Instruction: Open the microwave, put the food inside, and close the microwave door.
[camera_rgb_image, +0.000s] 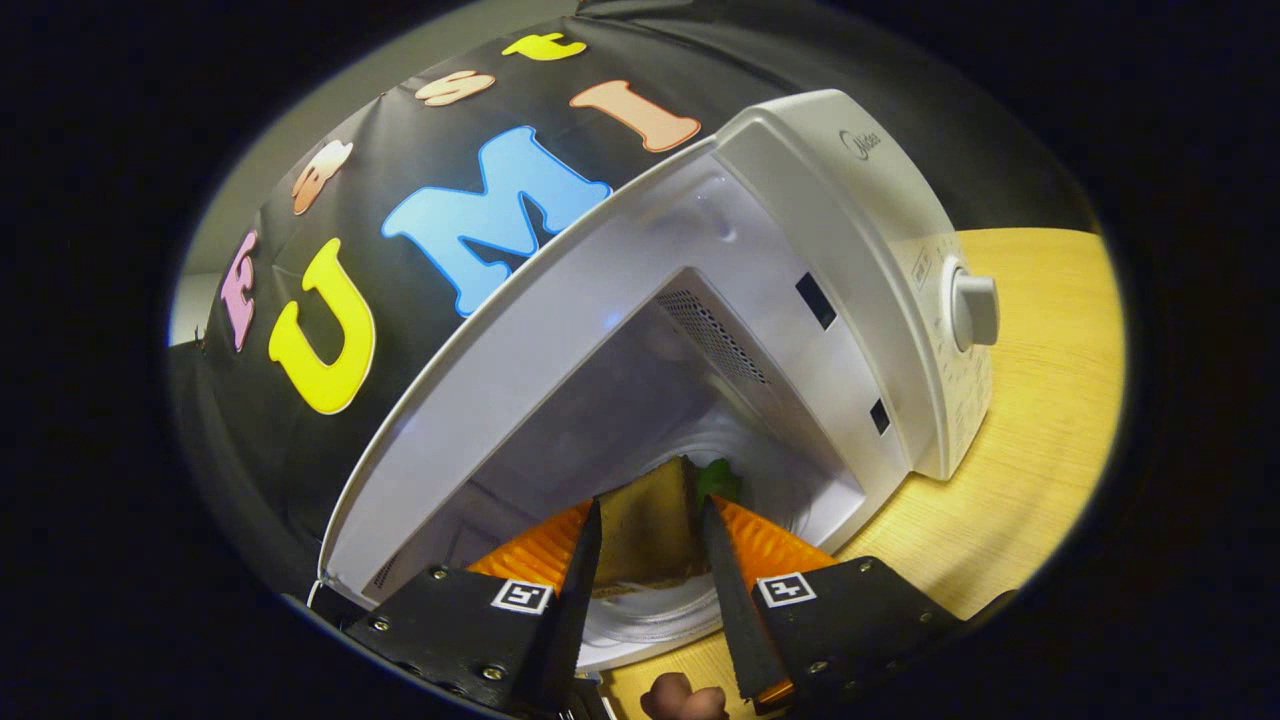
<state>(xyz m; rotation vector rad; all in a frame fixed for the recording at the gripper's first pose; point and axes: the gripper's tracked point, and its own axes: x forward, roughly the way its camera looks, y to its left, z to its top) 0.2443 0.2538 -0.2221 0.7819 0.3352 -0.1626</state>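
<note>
The white microwave (830, 190) stands open on the wooden table, its cavity (620, 400) facing me in a tilted view. My gripper (652, 503) reaches into the opening. Both fingers press on the sides of a sandwich (645, 530) of brown bread with a bit of green leaf (718, 478) at its far corner. The sandwich sits at or just above the round glass turntable (650, 615) on the cavity floor; whether it rests on the glass I cannot tell.
The control panel with a round knob (975, 310) is to the right of the opening. The wooden table (1040, 420) stretches to the right of the microwave. A small brownish lump (685, 697) lies just below the fingers.
</note>
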